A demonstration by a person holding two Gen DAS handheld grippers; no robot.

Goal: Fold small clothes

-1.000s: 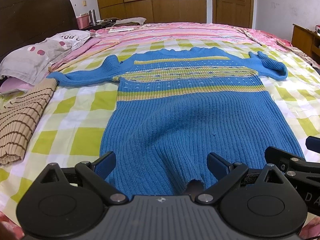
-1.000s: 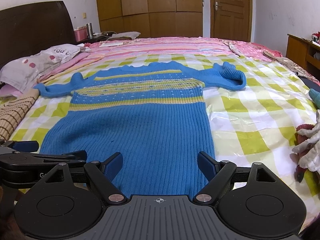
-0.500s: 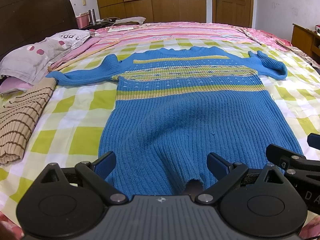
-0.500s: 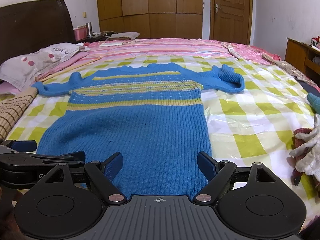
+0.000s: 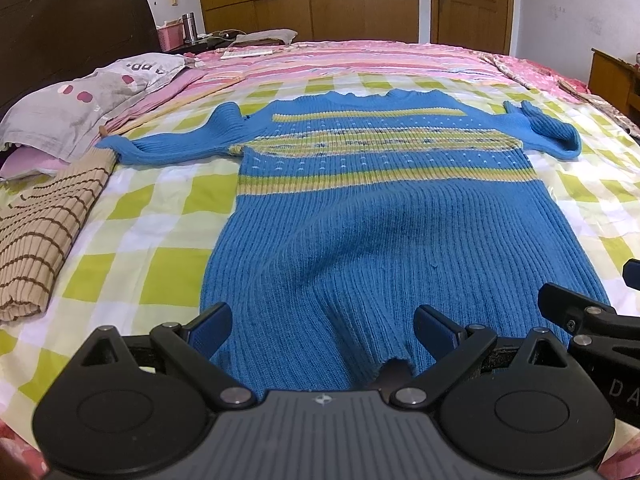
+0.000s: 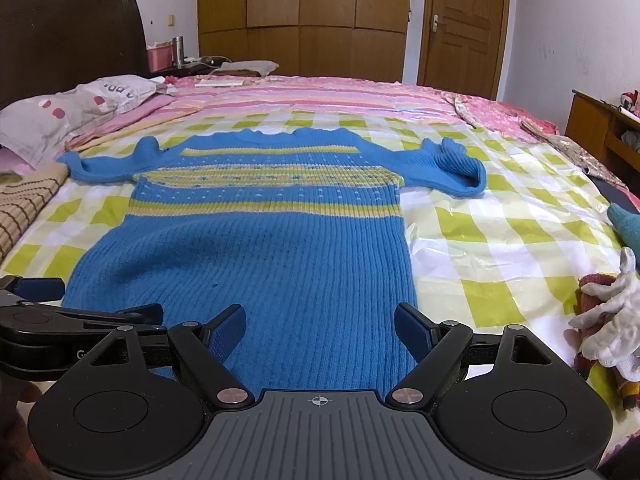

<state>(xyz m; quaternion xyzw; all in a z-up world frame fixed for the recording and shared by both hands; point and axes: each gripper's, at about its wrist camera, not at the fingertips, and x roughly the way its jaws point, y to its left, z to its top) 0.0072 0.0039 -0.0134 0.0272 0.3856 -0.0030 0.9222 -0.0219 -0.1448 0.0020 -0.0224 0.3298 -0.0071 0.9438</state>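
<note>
The blue sweater (image 5: 384, 216) lies flat mid-frame with 0 folds made, and the left gripper (image 5: 322, 328) and right gripper (image 6: 320, 322) are spread wide at its bottom edge, holding nothing.

A wide bed (image 6: 500, 240) fills the room, spread with a yellow-green and white checked sheet and, further back, a pink striped cover (image 6: 320, 96). A dark wooden headboard (image 6: 68, 36) stands on the left, a grey spotted pillow (image 6: 68, 116) beside it. Brown wardrobe panels (image 6: 300, 16) line the far wall next to a closed wooden door (image 6: 464, 24). The walls (image 6: 576, 32) are white, and a low wooden cabinet (image 6: 596, 128) sits at the right
</note>
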